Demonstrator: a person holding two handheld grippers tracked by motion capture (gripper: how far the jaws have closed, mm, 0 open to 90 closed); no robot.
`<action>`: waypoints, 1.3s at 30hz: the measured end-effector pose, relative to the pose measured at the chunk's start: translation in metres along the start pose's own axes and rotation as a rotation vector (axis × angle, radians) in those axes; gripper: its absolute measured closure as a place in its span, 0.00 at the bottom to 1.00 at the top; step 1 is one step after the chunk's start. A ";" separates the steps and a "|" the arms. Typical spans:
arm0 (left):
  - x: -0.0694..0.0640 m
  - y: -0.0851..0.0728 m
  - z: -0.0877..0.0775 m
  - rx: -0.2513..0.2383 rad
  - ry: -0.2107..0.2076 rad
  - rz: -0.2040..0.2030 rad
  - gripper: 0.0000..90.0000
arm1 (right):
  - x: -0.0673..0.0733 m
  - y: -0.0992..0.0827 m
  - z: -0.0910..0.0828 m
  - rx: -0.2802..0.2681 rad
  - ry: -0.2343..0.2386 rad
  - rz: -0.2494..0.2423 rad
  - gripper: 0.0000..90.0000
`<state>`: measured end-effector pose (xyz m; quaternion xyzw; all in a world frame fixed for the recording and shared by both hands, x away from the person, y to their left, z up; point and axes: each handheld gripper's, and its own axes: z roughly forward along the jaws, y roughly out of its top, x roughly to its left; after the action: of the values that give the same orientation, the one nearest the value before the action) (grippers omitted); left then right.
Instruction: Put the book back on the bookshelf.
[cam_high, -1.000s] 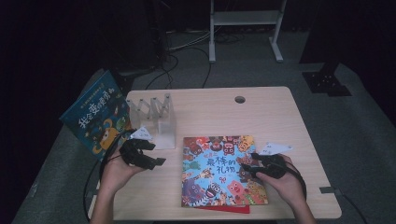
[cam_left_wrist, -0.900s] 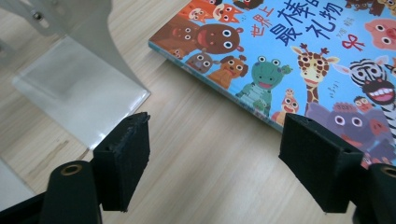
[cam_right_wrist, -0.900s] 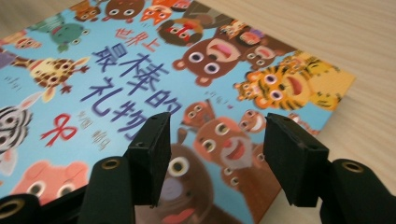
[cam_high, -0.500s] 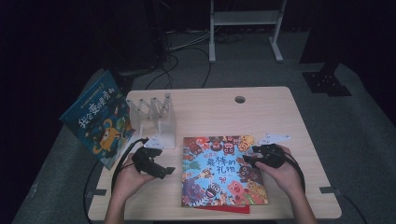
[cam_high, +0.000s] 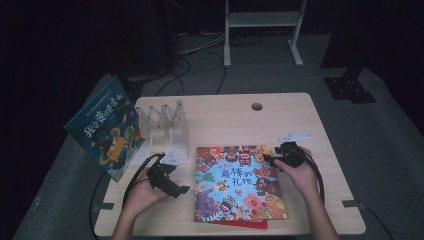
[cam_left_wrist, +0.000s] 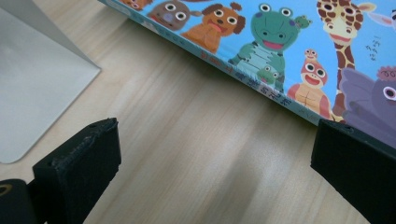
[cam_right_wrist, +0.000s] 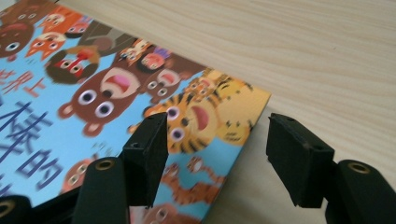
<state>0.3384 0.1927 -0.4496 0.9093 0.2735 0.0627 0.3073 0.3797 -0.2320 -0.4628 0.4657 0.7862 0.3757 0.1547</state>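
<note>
**Picture book lies flat, both grippers arrive at its edges, nothing lifted yet**

The surface (cam_high: 300, 200) carries a colourful picture book (cam_high: 237, 182) in its near middle part, lying flat with the cover up. Under its near edge a red thing (cam_high: 240, 224) shows a little; what it is I cannot tell. The book's long axis runs from the near side of the surface to the far side, a little tilted, and the title characters read upright for the person, so the top of the book points away from the person. Its spine is the left edge, toward the left gripper.

Behind it to the left stands a clear rack with dividers (cam_high: 165, 125), and a second book (cam_high: 105, 130) leans beside the left end of the surface.

I judge that the work is only at the approach: the book is not yet gripped or raised, so the grasp, the lift and the placing are all left.

The left gripper (cam_high: 175, 187) is low over the wood just beside the spine; its fingers (cam_left_wrist: 79, 163) have just been opening and stand wide apart with only bare wood between them. The right gripper (cam_high: 270, 159) is at the far right corner of the book; its fingers (cam_right_wrist: 147, 149) are apart, one over the cover and one past the edge, not pressing on it
</note>
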 end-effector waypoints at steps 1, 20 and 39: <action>0.000 -0.001 0.002 0.001 -0.002 0.003 0.01 | 0.000 0.000 0.000 0.000 0.000 0.000 0.42; 0.000 -0.002 -0.001 -0.020 -0.035 -0.006 0.01 | -0.012 0.016 0.030 0.038 0.055 0.058 0.37; 0.003 -0.002 -0.006 -0.043 -0.041 -0.027 0.01 | 0.017 0.041 0.056 0.058 0.096 -0.030 0.41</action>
<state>0.3385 0.1985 -0.4462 0.8997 0.2780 0.0456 0.3333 0.4295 -0.1805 -0.4681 0.4395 0.8102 0.3722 0.1088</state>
